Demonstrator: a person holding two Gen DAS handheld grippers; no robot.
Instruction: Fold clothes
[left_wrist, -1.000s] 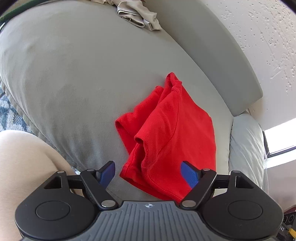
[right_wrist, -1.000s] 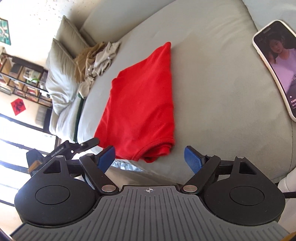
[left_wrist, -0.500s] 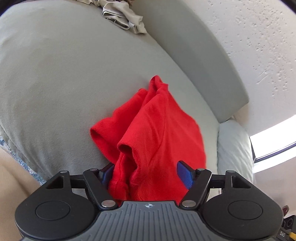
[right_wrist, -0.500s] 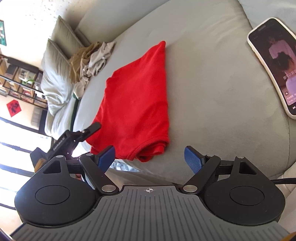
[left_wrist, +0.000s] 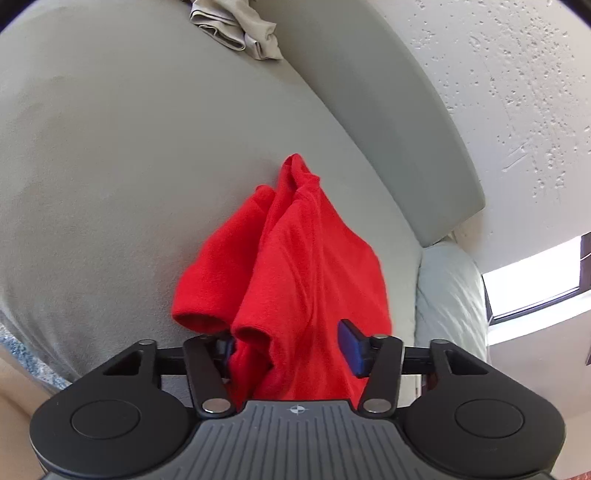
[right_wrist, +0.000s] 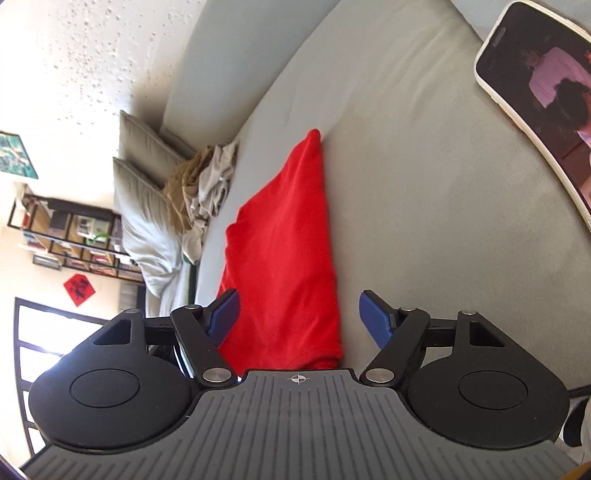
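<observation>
While I look along both claws at once, the red shirt (left_wrist: 310, 273) fills the middle of each view, lying on the grey sofa seat (left_wrist: 129, 166). It is bright red knit cloth, folded lengthwise into a long tapering shape; from the right wrist camera the red shirt (right_wrist: 284, 266) reads as a narrow wedge whose far tip points toward the sofa's backrest and whose near end is a rolled, doubled edge. From the left wrist camera the cloth is looser: two sleeve-like openings with hemmed rims sit at the near left of the shirt, and ridged folds run up to a pinched peak at its far end. My left claw (left_wrist: 291, 350) is spread apart with the shirt's near edge bunched between its blue fingers (left_wrist: 351, 347); the left-hand pad is partly buried in the cloth, but I see no clamp on it. My right claw (right_wrist: 299, 314) is also spread wide, its blue fingers (right_wrist: 373, 314) straddling the shirt's near end, the left pad just beside the cloth and the right pad apart from it over bare seat. Beyond the shirt's far tip, a heap of beige and grey clothes (right_wrist: 207, 184) lies against the cushions (right_wrist: 144, 184). Well to the right of the shirt, a phone (right_wrist: 539, 96) with a lit screen rests on the seat.
</observation>
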